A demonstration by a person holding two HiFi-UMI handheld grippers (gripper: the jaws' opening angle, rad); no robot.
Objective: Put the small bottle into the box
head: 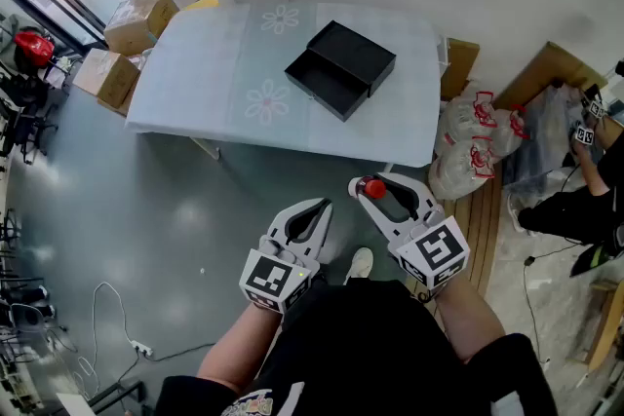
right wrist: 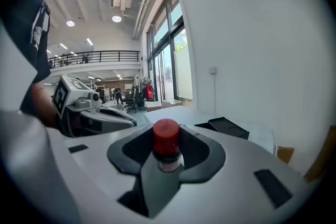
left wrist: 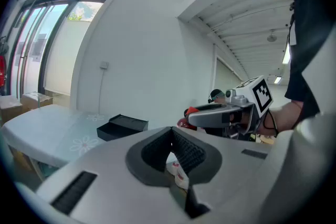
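My right gripper (head: pixel 377 192) is shut on the small bottle (head: pixel 373 188), whose red cap (right wrist: pixel 166 136) stands up between the jaws (right wrist: pixel 167 150). It is held in the air above the floor, short of the table's near edge. The black box (head: pixel 341 68) lies open on the table (head: pixel 205 83) with its lid beside it; it also shows far ahead as the box (right wrist: pixel 226 127) and the box (left wrist: pixel 122 126). My left gripper (head: pixel 312 214) hangs beside the right one, its jaws (left wrist: pixel 171 150) shut with nothing between them. The right gripper (left wrist: pixel 212 114) shows from the side with the red cap.
Cardboard boxes (head: pixel 127 39) are stacked at the table's left end. White and red plastic bags (head: pixel 473 146) and a flat carton (head: pixel 458 63) sit at its right end. Another person (head: pixel 585 200) works at the far right. A cable (head: pixel 107 307) lies on the grey floor.
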